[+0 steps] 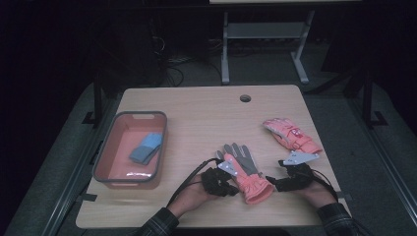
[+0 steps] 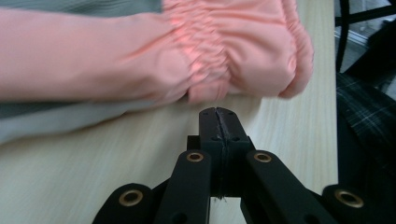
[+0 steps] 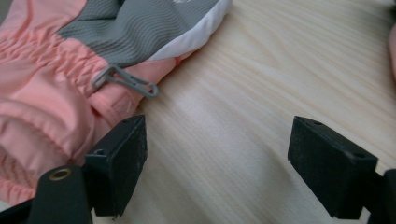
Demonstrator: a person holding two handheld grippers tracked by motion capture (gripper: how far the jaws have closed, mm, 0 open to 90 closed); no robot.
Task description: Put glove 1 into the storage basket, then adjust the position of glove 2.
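Left claw (image 2: 218, 114) shut, empty, beside glove (image 2: 187, 56), right claw (image 3: 215, 154) wide open

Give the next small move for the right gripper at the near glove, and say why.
Probably slide the right gripper sideways onto the glove cuff and close. Its jaws stand open over bare table, with one pad at the cuff's edge, and the left gripper is shut, holding nothing.
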